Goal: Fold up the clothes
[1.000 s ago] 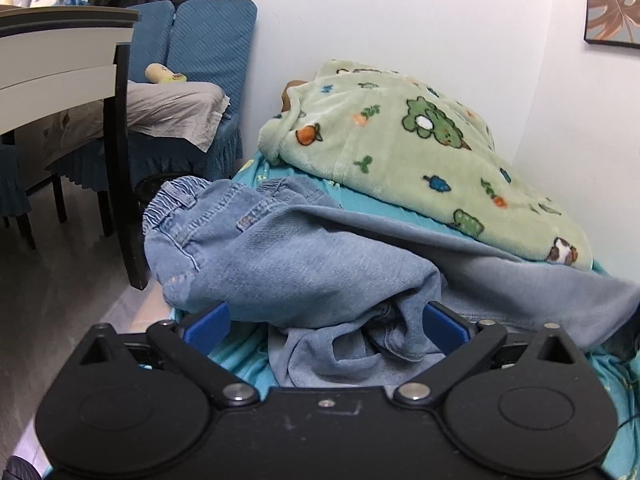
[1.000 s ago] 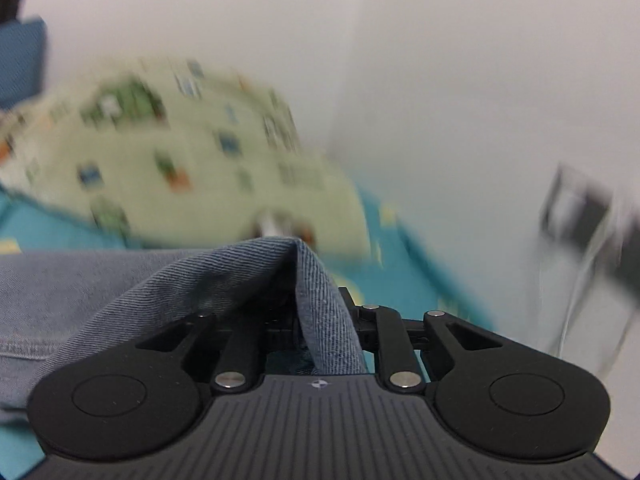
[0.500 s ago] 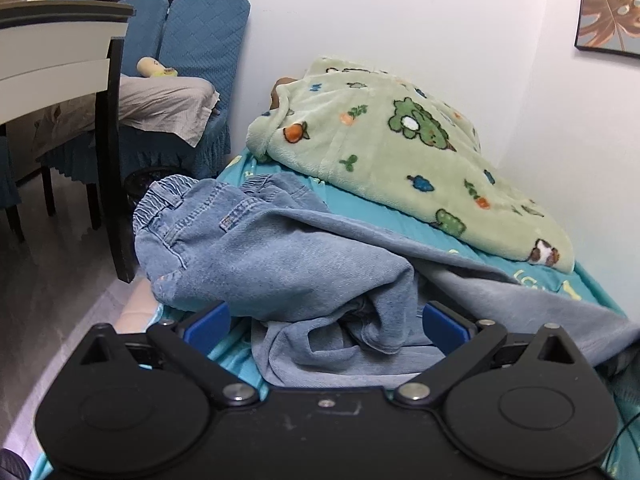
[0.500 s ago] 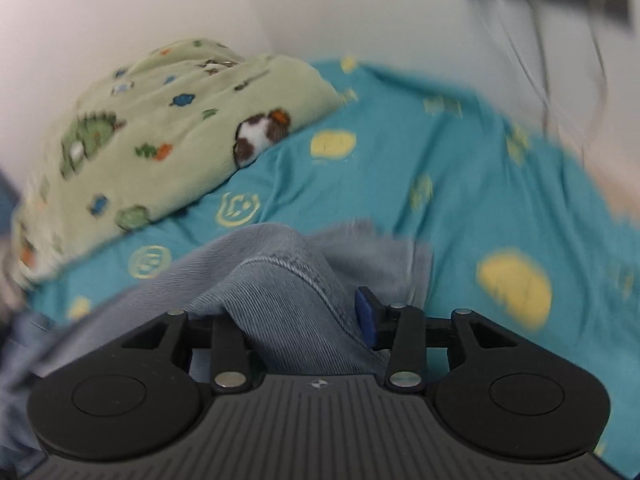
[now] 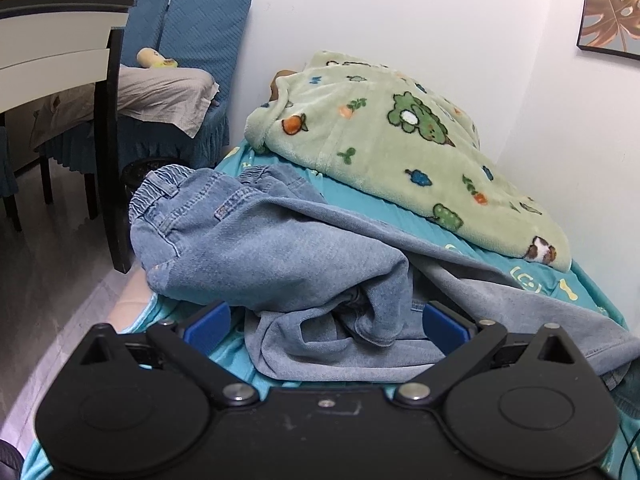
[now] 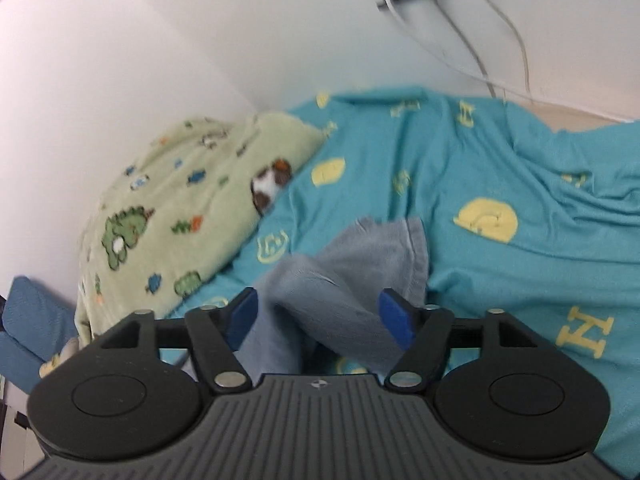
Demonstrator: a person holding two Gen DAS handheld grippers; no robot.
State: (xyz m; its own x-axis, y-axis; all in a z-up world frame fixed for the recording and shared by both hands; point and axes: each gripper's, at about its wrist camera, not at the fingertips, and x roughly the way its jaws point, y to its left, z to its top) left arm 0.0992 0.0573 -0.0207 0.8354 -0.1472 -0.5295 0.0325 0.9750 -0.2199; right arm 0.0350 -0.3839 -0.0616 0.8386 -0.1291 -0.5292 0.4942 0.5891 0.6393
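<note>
Denim fills the space ahead of both tools: a pair of jeans (image 5: 280, 256) lies rumpled on a teal bedsheet (image 6: 500, 168) printed with yellow shapes. The left gripper (image 5: 326, 322) has its blue pads spread wide, with a bunched fold of the jeans lying between them; the pads do not press on the cloth. The waistband is farther ahead and to its left, near the edge of the bed. The right gripper (image 6: 320, 316) has its jaws opening, and the end of a trouser leg (image 6: 372, 252) lies loose between and just beyond its pads. A green fleece blanket (image 5: 400, 148) with animal prints is heaped farther ahead, against the white wall. Beyond the left gripper, to its left, stand blue-covered chairs (image 5: 200, 28).
</note>
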